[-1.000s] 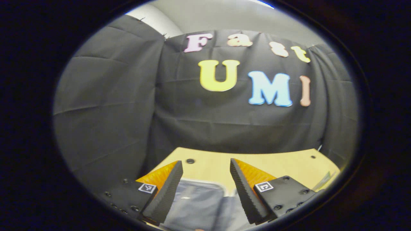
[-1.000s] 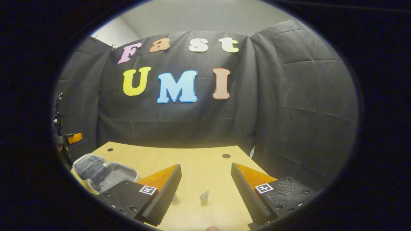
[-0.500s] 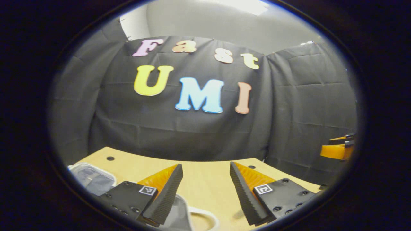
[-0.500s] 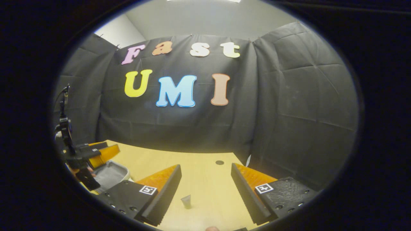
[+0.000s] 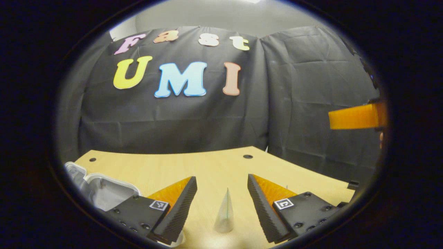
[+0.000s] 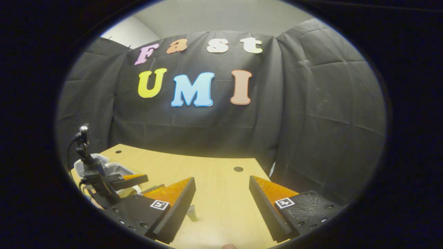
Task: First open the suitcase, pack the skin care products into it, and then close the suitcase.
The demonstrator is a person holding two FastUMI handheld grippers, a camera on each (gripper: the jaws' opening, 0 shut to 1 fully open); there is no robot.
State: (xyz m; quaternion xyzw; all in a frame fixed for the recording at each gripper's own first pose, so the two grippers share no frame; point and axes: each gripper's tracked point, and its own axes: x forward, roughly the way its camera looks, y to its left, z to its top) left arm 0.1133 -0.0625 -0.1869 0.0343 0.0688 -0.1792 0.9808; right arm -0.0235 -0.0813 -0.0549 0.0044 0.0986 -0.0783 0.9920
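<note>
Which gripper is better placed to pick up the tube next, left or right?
Left. The tube stands on the table between the left gripper's open fingers. The right gripper is open too, but there the tube sits off beside one finger.

In the left gripper view the open suitcase (image 5: 104,188) is cut off at the left edge and partly hidden behind the left gripper's near finger, and the right gripper (image 5: 356,117) is clipped at the far right. In the right gripper view the small tube (image 6: 191,213) is half hidden behind a finger, too small to identify.
</note>
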